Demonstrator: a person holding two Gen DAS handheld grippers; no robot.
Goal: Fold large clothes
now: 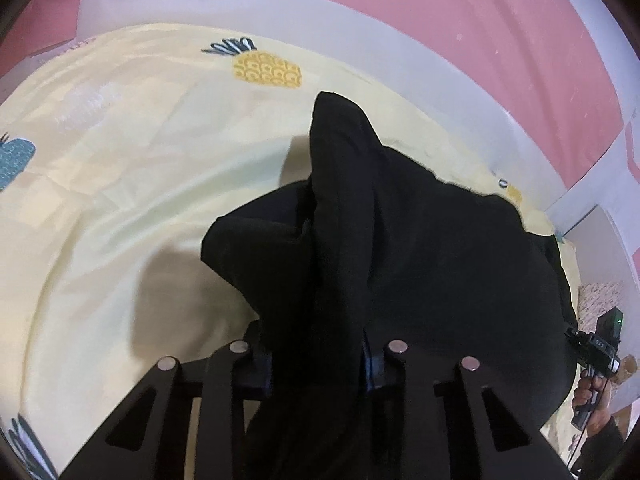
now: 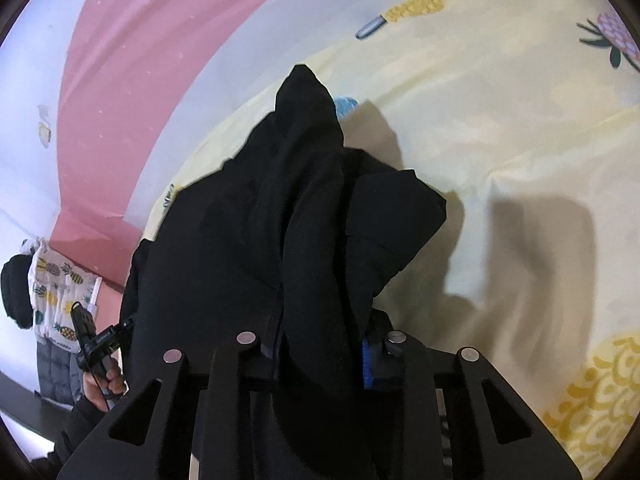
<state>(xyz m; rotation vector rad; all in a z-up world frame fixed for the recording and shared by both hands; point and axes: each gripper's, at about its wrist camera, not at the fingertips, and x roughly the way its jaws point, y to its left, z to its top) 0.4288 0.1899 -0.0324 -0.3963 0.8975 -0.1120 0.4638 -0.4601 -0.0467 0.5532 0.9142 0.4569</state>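
Note:
A large black garment (image 1: 420,248) hangs bunched between both grippers above a pale yellow pineapple-print bedsheet (image 1: 120,184). My left gripper (image 1: 318,360) is shut on a thick fold of the garment, which fills the gap between its fingers and hides the pads. In the right wrist view the same black garment (image 2: 288,220) drapes over my right gripper (image 2: 320,356), which is shut on another fold; a blue pad (image 2: 366,364) shows beside the cloth. The cloth's lower part reaches toward the sheet (image 2: 520,128).
A pink and white wall (image 1: 440,12) borders the bed's far side. The other hand-held gripper and hand (image 1: 596,364) show at the right edge. A pineapple-print pillow or quilt (image 2: 56,292) and dark padded item stand by the wall at left.

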